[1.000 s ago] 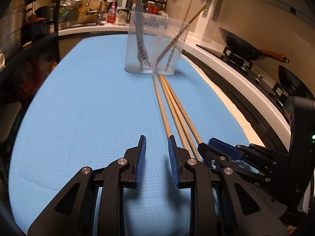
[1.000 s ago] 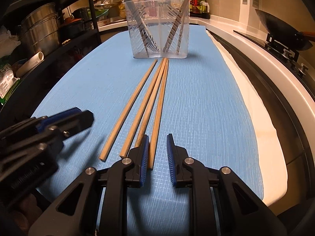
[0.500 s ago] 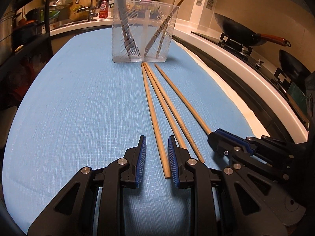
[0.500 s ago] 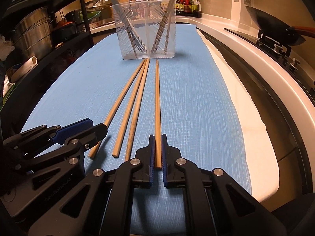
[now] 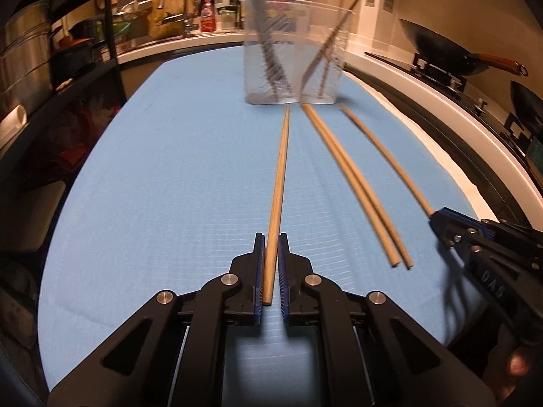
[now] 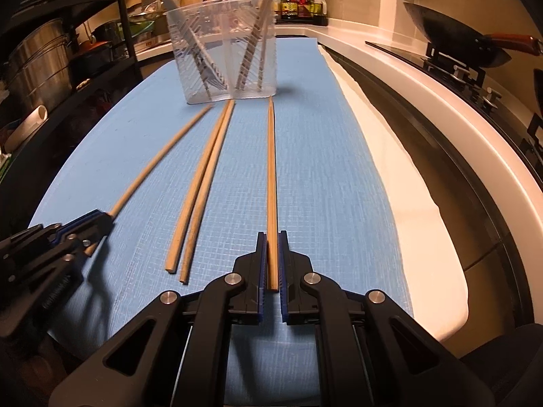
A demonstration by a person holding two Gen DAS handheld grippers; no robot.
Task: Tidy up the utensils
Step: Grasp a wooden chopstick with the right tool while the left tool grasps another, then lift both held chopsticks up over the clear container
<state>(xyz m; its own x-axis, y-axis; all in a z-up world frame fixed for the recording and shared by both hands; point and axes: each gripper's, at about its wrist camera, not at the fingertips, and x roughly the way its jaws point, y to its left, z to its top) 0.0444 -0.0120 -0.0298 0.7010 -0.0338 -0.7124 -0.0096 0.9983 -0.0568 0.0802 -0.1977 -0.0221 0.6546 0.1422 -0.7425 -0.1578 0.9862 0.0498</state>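
My left gripper (image 5: 270, 240) is shut on a wooden chopstick (image 5: 280, 176) that points at the clear plastic utensil holder (image 5: 293, 51). My right gripper (image 6: 270, 239) is shut on another chopstick (image 6: 270, 169), also pointing at the holder (image 6: 224, 47). Two more chopsticks (image 6: 200, 186) lie side by side on the blue mat between the grippers; they also show in the left wrist view (image 5: 356, 183). The holder contains a fork and several chopsticks. The left gripper (image 6: 95, 224) shows at the left of the right wrist view with its chopstick (image 6: 163, 156).
The blue mat (image 5: 152, 169) covers the counter. A white counter strip and a stove with a wok (image 6: 451, 40) run along the right. A black shelf with metal pots (image 6: 40, 64) stands at the left. A sink and bottles are behind the holder.
My left gripper has closed on the leftmost chopstick and drawn it away from the pair. My right gripper closed on the rightmost chopstick half a second ago and still holds it.
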